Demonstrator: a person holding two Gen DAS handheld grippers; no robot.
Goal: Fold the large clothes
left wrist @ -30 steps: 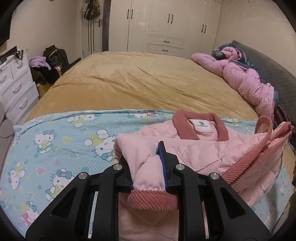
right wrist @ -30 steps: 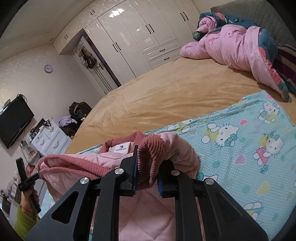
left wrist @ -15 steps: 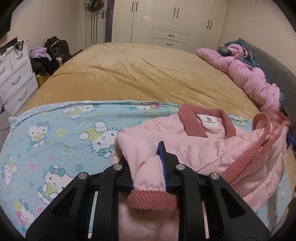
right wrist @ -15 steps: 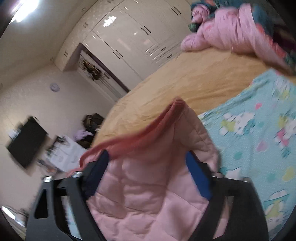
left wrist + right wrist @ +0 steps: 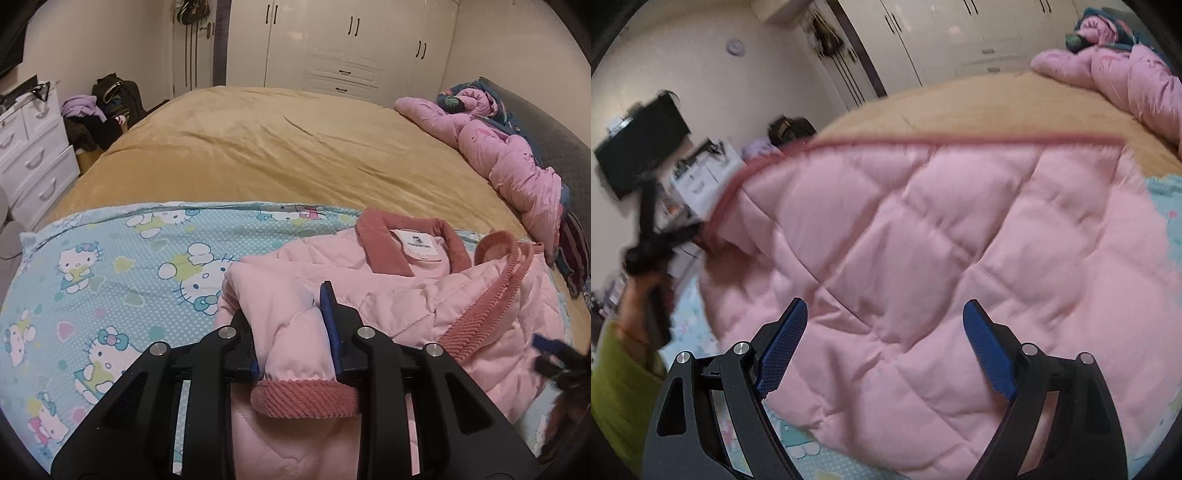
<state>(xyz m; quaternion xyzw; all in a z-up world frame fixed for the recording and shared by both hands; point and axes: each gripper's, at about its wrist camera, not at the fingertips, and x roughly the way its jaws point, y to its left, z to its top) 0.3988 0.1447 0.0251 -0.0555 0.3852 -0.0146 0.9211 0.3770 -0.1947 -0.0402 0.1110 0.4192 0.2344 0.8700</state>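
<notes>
Pink quilted jacket (image 5: pixel 399 295) lies on the cartoon-cat print sheet (image 5: pixel 110 266) spread over the near end of the bed, with the tan bedspread (image 5: pixel 288 147) beyond it. Its long axis runs from the camera end toward the middle of the bed, and the darker pink corduroy collar (image 5: pixel 380 243) with its white label points away toward the tan cover, lying just short of the printed sheet's far edge. One sleeve is folded back toward the near side, and the left gripper (image 5: pixel 291 332) pinches it just above the ribbed cuff (image 5: pixel 303 398), jaws pressed onto the fabric from both sides, the cuff hanging out below them. A corduroy-edged front panel slants across the jacket's right half. In the right wrist view the right gripper (image 5: pixel 886 347) has its jaws spread wide, gripping nothing, with the blue pads (image 5: pixel 783 347) hovering close over a broad quilted panel of the jacket that fills most of the picture; whether they touch the fabric cannot be told. A rumpled pink comforter (image 5: pixel 509 155) is heaped along the far right side of the bed, well apart from the jacket.
</notes>
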